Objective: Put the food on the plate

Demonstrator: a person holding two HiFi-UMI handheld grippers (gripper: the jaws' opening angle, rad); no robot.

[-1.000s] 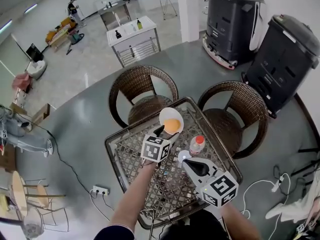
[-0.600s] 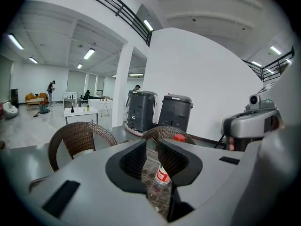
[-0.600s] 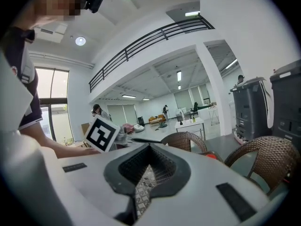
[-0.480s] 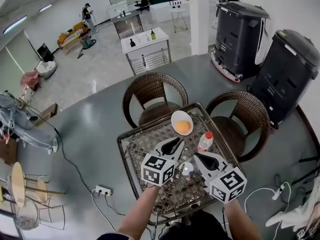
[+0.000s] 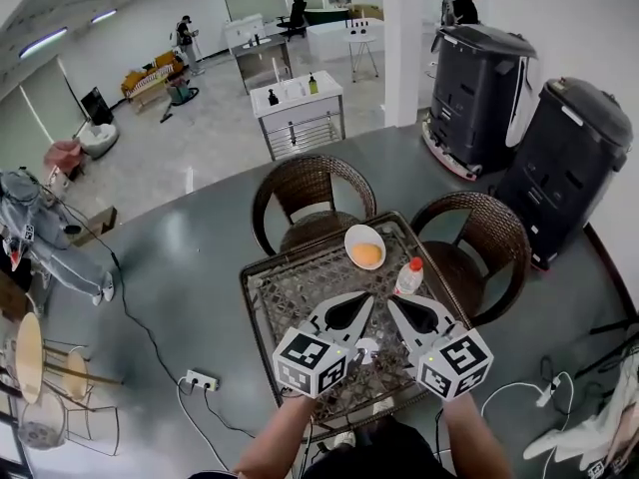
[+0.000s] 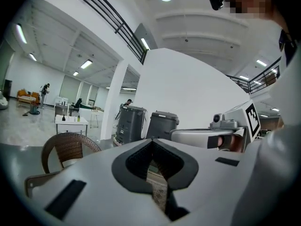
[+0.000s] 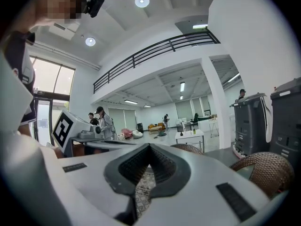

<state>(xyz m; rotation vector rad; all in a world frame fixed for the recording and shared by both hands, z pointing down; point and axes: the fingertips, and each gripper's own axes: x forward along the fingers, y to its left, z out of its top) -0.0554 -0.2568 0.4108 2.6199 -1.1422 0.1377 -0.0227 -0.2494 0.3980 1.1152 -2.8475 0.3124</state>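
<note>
Left gripper (image 5: 365, 299) withdrawn, closed, plate (image 5: 361, 233) head-view only

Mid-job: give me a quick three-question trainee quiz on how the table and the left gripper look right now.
1. True or false: the plate is bare.
2. The bottle is: A) on the plate; B) upright on the table, apart from the plate; C) lying on its side against the plate.
3. What does the left gripper hold?

Key
1. False: orange food lies on it.
2. B.
3. Nothing; its jaws are shut together and empty.
</note>
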